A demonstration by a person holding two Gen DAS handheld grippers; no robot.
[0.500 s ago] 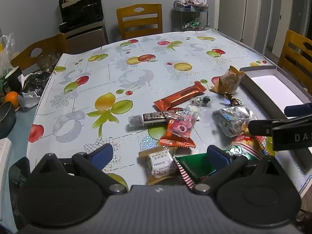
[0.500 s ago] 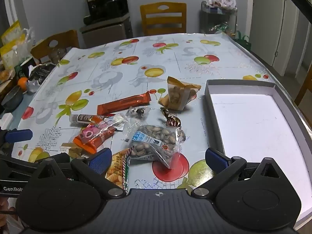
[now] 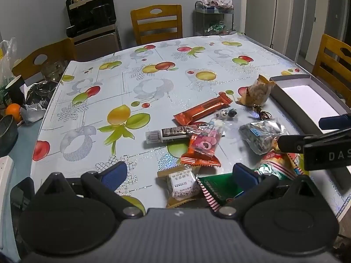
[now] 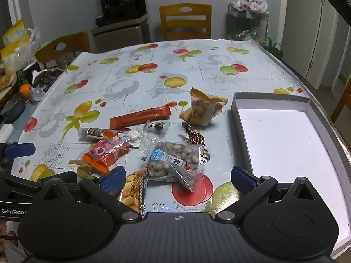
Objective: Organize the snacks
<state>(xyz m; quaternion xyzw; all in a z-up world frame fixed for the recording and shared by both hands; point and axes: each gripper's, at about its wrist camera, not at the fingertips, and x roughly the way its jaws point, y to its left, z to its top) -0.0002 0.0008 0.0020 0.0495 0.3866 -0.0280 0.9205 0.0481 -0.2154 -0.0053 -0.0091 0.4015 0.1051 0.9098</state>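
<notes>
Several snacks lie in a pile on the fruit-print tablecloth: a long orange bar (image 4: 140, 116), a clear pistachio bag (image 4: 175, 162), a tan pastry packet (image 4: 203, 107), a pink-and-orange packet (image 4: 107, 151) and a yellow chips bag (image 4: 133, 188). A shallow grey box with a white floor (image 4: 285, 142) sits to the right and holds nothing. My right gripper (image 4: 178, 180) is open just before the pistachio bag. My left gripper (image 3: 178, 176) is open over a small white-labelled packet (image 3: 182, 184) and a green packet (image 3: 217, 186).
Wooden chairs stand at the far edge (image 3: 156, 24), the left (image 3: 43, 57) and the right (image 3: 333, 59). A black appliance (image 3: 91, 13) and a rack with a white bag (image 3: 216, 15) stand by the back wall. An orange (image 3: 13, 110) and a dark bowl (image 3: 7, 131) sit off the table's left.
</notes>
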